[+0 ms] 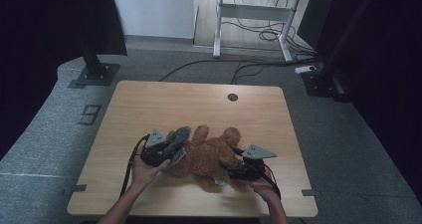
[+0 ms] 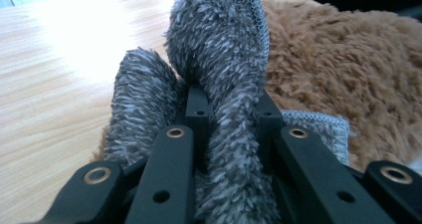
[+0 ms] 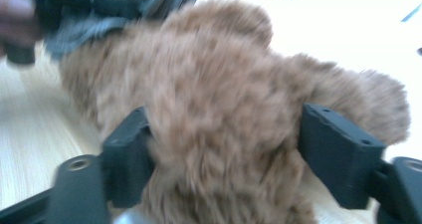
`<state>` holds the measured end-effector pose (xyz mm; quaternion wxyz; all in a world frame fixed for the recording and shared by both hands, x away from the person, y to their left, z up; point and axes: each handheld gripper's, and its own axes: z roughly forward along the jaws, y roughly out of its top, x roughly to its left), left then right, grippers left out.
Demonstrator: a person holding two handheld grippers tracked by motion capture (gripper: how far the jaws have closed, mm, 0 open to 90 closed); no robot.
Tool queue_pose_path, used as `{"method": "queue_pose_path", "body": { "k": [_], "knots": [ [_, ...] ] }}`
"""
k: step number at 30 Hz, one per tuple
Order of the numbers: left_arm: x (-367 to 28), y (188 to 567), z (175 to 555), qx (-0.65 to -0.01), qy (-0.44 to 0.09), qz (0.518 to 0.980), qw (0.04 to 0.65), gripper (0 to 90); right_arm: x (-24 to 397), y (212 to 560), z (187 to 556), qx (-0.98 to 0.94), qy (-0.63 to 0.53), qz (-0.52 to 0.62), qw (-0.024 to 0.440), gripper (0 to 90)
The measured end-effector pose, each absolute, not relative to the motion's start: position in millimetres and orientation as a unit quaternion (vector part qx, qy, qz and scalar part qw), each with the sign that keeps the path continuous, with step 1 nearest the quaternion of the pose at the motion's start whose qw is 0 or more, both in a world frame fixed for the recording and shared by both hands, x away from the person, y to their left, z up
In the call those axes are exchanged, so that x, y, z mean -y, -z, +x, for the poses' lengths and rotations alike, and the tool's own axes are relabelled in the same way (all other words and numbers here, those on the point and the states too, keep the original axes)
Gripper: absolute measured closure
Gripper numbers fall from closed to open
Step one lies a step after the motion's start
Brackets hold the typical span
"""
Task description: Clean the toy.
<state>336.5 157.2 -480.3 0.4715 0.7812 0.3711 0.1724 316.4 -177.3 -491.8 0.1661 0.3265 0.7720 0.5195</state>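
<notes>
A brown teddy bear (image 1: pixel 211 154) lies on the wooden table (image 1: pixel 164 104) near its front edge. My left gripper (image 1: pixel 171 152) is at the bear's left side, shut on a grey fuzzy cloth (image 1: pixel 179 137). In the left gripper view the cloth (image 2: pixel 224 50) rises from between the jaws of the left gripper (image 2: pixel 229 104), with the bear's fur (image 2: pixel 343 64) behind it. My right gripper (image 1: pixel 229 167) is at the bear's right side. In the right gripper view the jaws of the right gripper (image 3: pixel 224 144) stand wide on either side of a limb of the bear (image 3: pixel 219 99), not squeezing it.
A round cable hole (image 1: pixel 232 97) sits near the table's far edge. Beyond the table are a black stand base (image 1: pixel 94 74) at the left, floor cables (image 1: pixel 249 64) and a white desk frame (image 1: pixel 254 15).
</notes>
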Motion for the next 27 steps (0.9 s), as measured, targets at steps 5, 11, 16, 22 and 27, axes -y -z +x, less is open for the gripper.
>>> {"method": "queue_pose_path", "body": {
  "k": [5,11,16,22,27],
  "knots": [
    [-156,483,325,-0.362,-0.184,0.78,0.476,75.8,173,480,325,-0.776,-0.504,0.345,0.157,13.6],
    [-157,484,323,-0.361,-0.183,0.778,0.481,75.7,161,507,339,-0.806,-0.464,0.36,0.072,11.2],
    [-153,483,327,-0.36,-0.185,0.779,0.479,75.7,158,514,341,-0.805,-0.463,0.365,0.069,28.4],
    [-146,475,345,-0.36,-0.191,0.784,0.468,75.5,153,510,344,-0.808,-0.46,0.347,0.119,50.1],
    [-140,470,364,-0.363,-0.203,0.784,0.462,75.3,152,511,355,-0.794,-0.464,0.353,0.174,53.2]
  ]
}}
